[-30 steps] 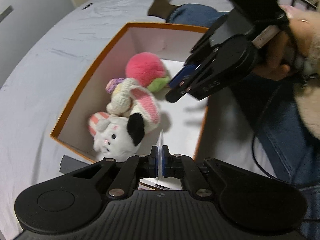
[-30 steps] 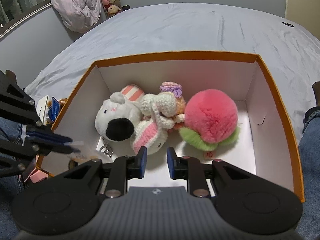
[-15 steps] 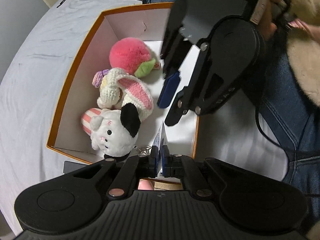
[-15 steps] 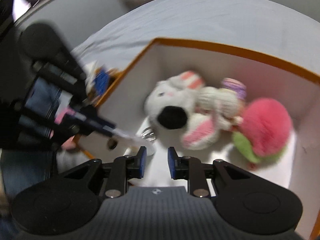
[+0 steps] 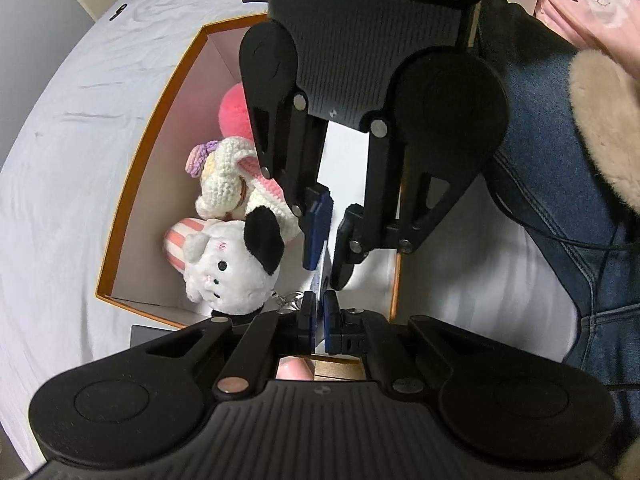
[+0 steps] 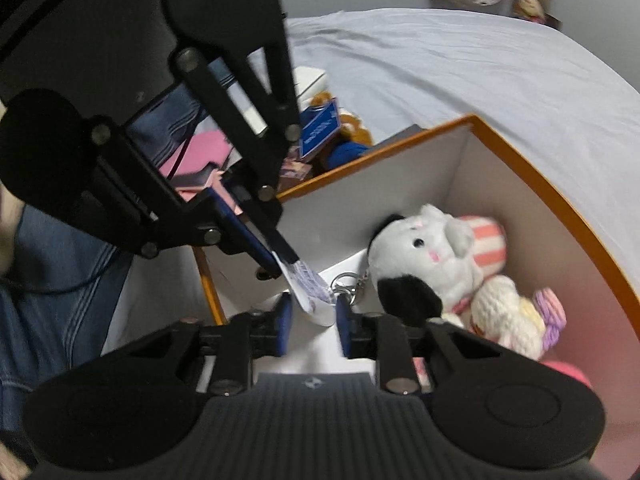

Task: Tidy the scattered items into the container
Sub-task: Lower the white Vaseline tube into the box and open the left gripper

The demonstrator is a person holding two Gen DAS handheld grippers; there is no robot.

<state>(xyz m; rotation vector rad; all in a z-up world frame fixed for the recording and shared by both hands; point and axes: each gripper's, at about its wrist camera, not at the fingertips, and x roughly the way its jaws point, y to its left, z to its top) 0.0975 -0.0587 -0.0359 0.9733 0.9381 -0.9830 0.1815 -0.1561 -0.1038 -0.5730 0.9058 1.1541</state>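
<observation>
An orange-rimmed white box (image 5: 132,184) (image 6: 560,200) on the bed holds a white-and-black plush (image 5: 236,260) (image 6: 424,264), a crocheted bunny (image 5: 236,172) (image 6: 508,316) and a pink pompom (image 5: 234,110). My left gripper (image 5: 320,312) (image 6: 280,260) is shut on a thin white card (image 6: 310,292) (image 5: 320,280) over the box's near corner. My right gripper (image 6: 312,320) (image 5: 324,240) is open, its pads on either side of the card's free end, facing the left gripper.
Outside the box lie loose items: a blue tag (image 6: 320,132), a brown plush (image 6: 352,124), pink pieces (image 6: 204,156). A keyring (image 6: 344,284) hangs by the white plush. The person's jeans (image 5: 560,200) are at the right. Grey bedsheet (image 5: 60,140) surrounds the box.
My right gripper swung round to face the left one and closed in until its open pads straddle the card. The left gripper kept holding the card.
</observation>
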